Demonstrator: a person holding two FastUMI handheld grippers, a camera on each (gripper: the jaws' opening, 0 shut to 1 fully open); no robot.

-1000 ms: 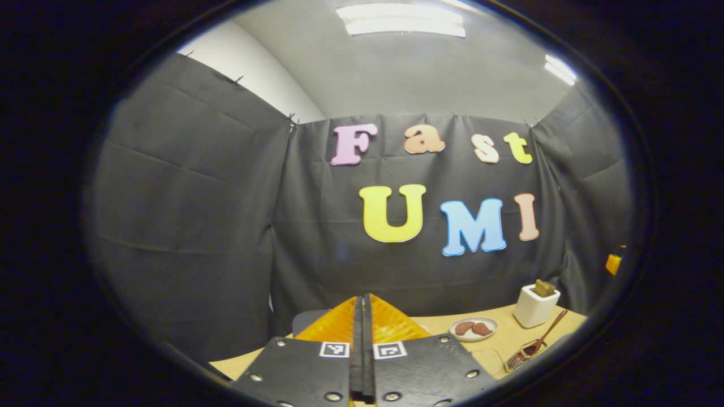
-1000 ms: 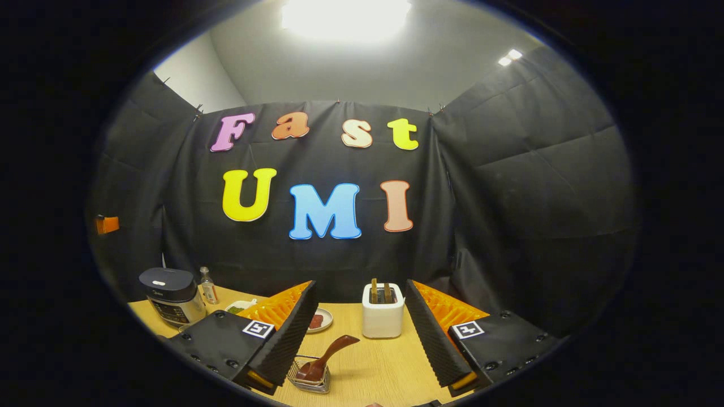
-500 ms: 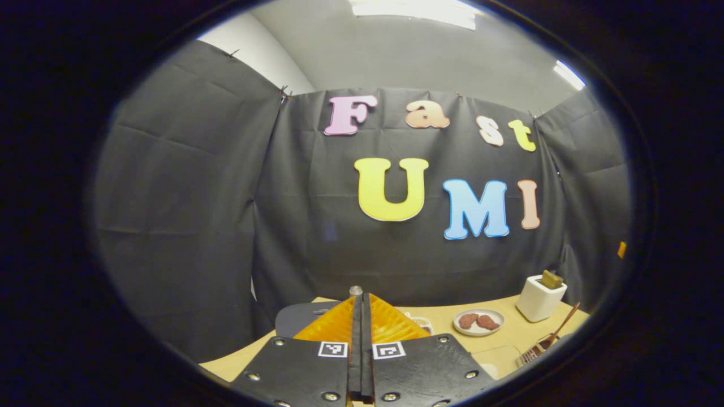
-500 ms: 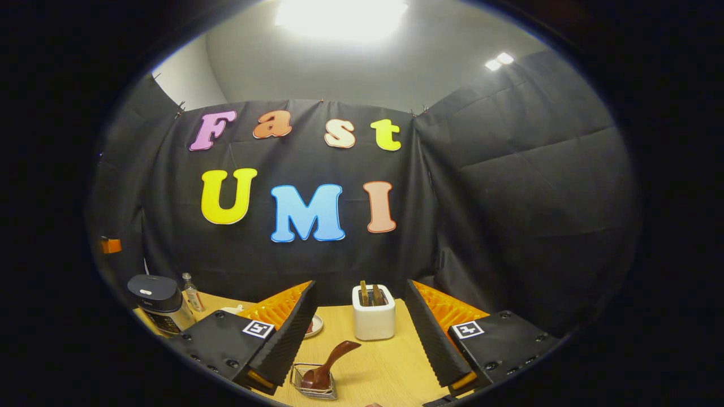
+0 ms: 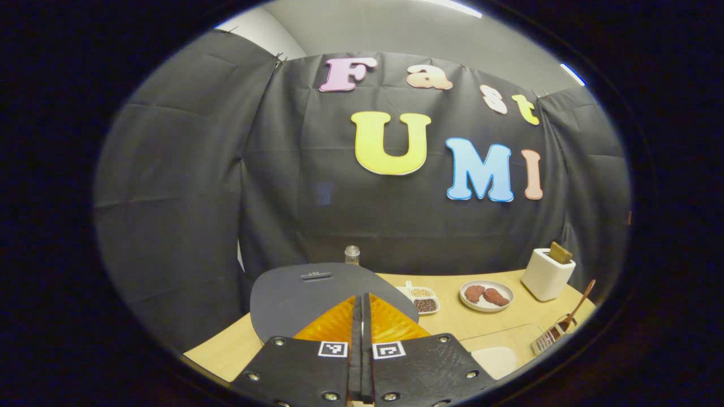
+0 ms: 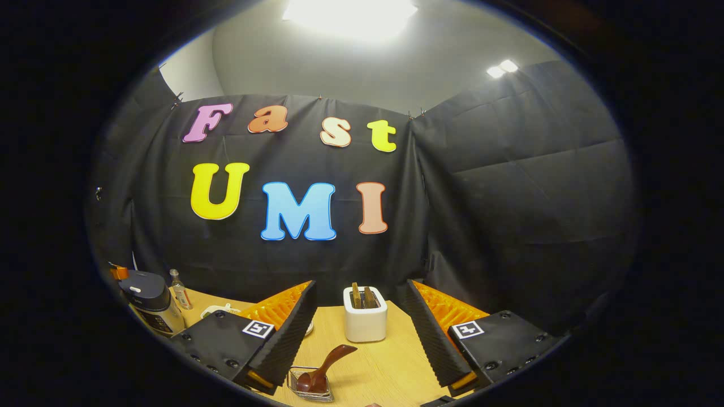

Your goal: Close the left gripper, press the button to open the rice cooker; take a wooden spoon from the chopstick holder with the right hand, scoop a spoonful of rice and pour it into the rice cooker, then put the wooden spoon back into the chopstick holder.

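My left gripper [image 5: 360, 299] is shut with nothing between its fingers, and its tips hang just over the dark grey lid of the rice cooker [image 5: 308, 288]. In the right gripper view the rice cooker [image 6: 148, 302] stands at the far left, lid down. My right gripper [image 6: 359, 333] is open and empty above the table. A wooden spoon [image 6: 325, 364] rests in a wire holder [image 6: 308, 385] just ahead of the right gripper's left finger. In the left gripper view the same spoon [image 5: 574, 314] leans out of the holder at the far right.
A white box [image 6: 365, 314] with two brown slabs stands mid-table. A plate [image 5: 486, 295] with reddish pieces, a small dish of grains [image 5: 421, 298] and a small bottle [image 5: 352, 254] sit behind the cooker. A pale container [image 5: 493, 356] lies near the front edge.
The left gripper has tipped down and come close over the rice cooker, whose lid now shows large under the shut fingers. The right gripper has barely shifted and stays open.
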